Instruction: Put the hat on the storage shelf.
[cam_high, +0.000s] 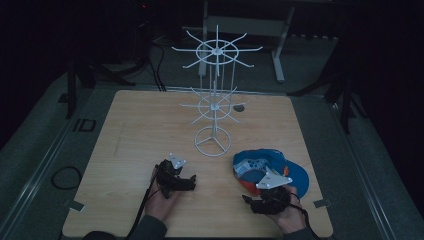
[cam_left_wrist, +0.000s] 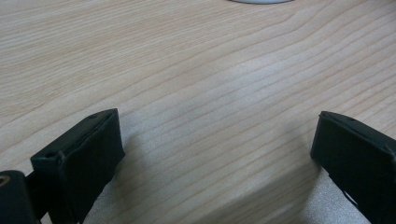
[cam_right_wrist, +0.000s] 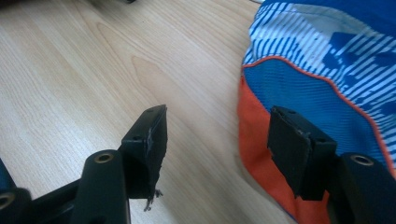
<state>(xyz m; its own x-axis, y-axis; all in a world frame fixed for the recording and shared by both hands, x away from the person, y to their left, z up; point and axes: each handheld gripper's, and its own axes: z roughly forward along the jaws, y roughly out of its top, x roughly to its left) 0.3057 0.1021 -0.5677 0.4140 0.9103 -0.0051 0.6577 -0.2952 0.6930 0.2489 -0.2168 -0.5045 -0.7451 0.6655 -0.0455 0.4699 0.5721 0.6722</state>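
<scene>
Right gripper view — right gripper (cam_right_wrist: 217, 135) gapes astride the cap (cam_right_wrist: 322, 79) edge

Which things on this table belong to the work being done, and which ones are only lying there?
Belongs to the work:
- blue, white and orange fabric cap, at the open right claw
- white wire display rack with hooks, probably where the cap goes
- open left claw, over bare wood

Only lying there:
- small dark round object behind the rack
- light wooden table itself
</scene>
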